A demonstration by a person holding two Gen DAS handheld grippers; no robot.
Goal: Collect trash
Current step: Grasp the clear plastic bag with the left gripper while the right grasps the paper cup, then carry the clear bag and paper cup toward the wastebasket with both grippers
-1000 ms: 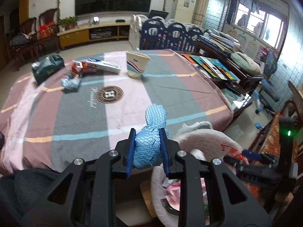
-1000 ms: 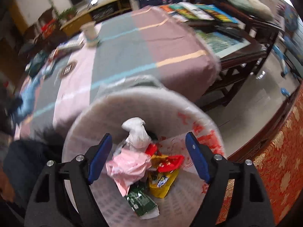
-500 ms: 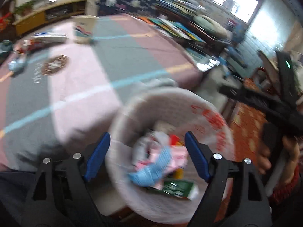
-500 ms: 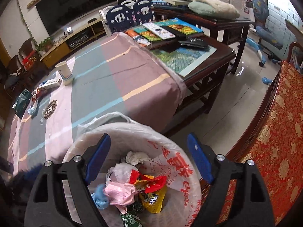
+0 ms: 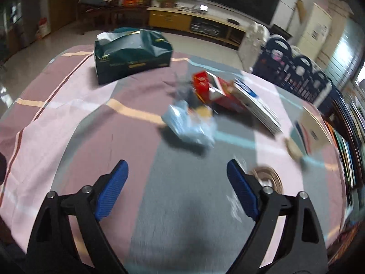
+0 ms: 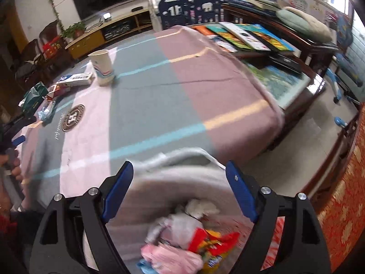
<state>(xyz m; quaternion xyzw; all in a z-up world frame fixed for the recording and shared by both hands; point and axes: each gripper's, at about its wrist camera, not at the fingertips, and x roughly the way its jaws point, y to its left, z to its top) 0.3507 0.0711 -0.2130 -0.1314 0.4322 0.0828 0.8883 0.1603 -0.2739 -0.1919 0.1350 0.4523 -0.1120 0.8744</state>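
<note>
My left gripper (image 5: 177, 173) is open and empty, low over the striped tablecloth (image 5: 68, 118). Ahead of it lies a crumpled light blue wrapper (image 5: 189, 125), then a red carton (image 5: 212, 91), a white and blue box (image 5: 257, 105) and a dark green bag (image 5: 132, 54). My right gripper (image 6: 180, 175) is open and empty above the white-lined trash bin (image 6: 173, 196), which holds pink, red, yellow and white wrappers (image 6: 189, 239). The blue wrapper (image 6: 46, 110), the red carton (image 6: 57, 90) and the green bag (image 6: 33, 97) also show far left in the right wrist view.
A paper cup (image 6: 102, 68) stands mid-table, blurred at right in the left wrist view (image 5: 312, 130). A round brown logo (image 6: 73, 117) is printed on the cloth. Books (image 6: 241, 36) cover a dark wooden table to the right. A red patterned seat (image 6: 342, 205) is at right.
My left gripper opened and let the blue foil packet fall into the bin, then swung back left over the table toward the trash there. My right gripper stayed open over the bin.
</note>
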